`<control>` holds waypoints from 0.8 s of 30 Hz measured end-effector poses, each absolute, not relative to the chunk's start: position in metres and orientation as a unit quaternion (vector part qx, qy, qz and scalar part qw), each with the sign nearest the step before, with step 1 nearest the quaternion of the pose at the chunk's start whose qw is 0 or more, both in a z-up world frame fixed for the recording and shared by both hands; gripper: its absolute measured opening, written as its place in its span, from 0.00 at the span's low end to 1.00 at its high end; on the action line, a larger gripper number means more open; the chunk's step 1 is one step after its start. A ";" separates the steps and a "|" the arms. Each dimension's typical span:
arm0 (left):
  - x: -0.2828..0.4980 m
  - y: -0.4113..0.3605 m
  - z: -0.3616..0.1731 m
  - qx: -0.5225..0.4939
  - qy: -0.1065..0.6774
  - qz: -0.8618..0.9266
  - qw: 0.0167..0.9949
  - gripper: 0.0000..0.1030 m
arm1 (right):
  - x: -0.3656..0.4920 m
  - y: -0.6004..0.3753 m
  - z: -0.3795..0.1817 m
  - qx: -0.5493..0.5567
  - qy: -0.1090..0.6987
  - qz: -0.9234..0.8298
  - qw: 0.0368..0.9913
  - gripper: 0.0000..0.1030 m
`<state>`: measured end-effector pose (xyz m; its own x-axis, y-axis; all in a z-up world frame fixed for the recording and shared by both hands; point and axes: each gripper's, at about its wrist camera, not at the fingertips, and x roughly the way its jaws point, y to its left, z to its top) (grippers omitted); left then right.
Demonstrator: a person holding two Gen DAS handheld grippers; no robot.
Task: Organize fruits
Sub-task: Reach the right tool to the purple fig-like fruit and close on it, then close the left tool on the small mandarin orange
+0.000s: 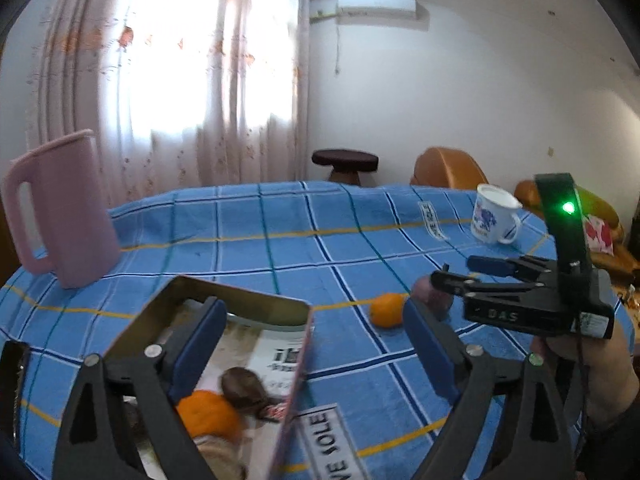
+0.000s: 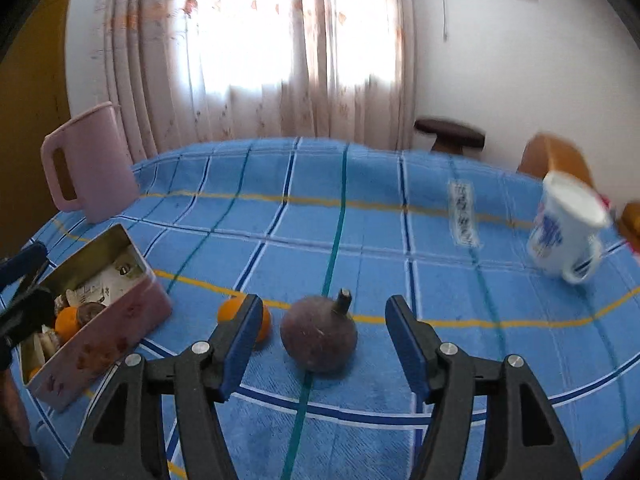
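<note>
Right tongs (image 2: 320, 344) are standing spread around the untouched mangosteen (image 2: 319, 334), looking firm, round, light: taking its widest sides; left tongs (image 1: 312, 344) spread, empty.

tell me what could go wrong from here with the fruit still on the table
The round purple fruit sits free between the open right gripper fingers; an off-centre close could roll it into the orange touching its left finger. The tin box already looks crowded, so another fruit may not settle. The white mug stands near the table's edge.
</note>
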<state>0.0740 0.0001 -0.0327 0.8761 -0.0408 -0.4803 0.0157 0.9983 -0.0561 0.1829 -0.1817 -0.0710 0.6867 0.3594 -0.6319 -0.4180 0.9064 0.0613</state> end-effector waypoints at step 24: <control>0.146 -0.068 -0.060 0.000 0.328 -0.059 0.943 0.88 | 0.185 -0.235 -0.077 -0.007 0.325 0.164 0.931 0.52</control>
